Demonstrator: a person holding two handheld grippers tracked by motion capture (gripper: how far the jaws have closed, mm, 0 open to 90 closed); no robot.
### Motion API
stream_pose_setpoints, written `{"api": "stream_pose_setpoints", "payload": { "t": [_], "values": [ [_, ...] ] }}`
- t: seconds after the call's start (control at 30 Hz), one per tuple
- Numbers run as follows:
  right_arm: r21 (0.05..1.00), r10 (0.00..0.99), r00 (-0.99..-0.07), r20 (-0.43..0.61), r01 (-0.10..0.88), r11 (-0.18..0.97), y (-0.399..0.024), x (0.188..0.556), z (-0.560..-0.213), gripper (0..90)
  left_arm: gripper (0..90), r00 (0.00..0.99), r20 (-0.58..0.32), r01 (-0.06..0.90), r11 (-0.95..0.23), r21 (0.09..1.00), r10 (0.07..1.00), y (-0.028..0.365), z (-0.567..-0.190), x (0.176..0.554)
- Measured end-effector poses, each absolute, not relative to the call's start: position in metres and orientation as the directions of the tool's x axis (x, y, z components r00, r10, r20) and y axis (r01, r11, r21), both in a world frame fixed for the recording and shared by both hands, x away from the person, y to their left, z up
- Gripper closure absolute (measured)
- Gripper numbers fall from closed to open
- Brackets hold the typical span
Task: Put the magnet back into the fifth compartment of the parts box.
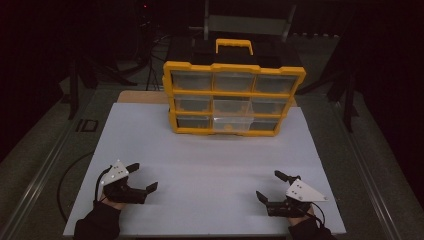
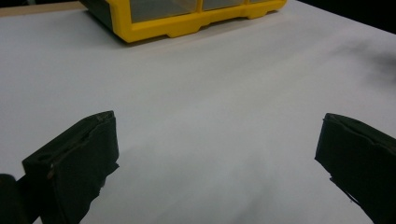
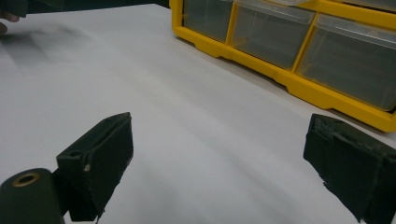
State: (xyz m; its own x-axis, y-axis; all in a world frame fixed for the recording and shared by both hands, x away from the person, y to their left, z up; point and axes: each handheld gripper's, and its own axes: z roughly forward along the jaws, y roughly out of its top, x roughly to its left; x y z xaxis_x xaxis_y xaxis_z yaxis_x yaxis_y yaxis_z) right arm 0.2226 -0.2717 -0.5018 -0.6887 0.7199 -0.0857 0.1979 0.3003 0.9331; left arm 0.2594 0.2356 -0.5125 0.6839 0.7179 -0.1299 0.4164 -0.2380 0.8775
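Left gripper (image 1: 143, 176) and right gripper (image 1: 272, 186): jaws wide apart, empty, over white board (image 1: 210, 165); yellow drawer box (image 1: 232, 97) upright at far edge, well apart

Each black gripper (image 1: 142, 177) carries a grey three-cornered plate; the person's sleeves (image 1: 97, 224) are dark.

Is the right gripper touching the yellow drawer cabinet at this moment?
Apart. In the high view, the right gripper sits near the table's front edge, jaws open, with bare white surface between it and the yellow drawer cabinet.
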Motion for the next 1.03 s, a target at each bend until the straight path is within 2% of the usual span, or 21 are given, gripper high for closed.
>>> {"api": "stream_pose_setpoints", "payload": {
  "t": [1.03],
  "values": [
    [0.926,0.721,-0.688,-0.08,0.216,0.31,-0.2712,0.224,-0.505,8.4,0.1,0.714,-0.167,0.415,-0.219,0.883,0.68,0.2357,-0.516,0.2611]
  ]
}}
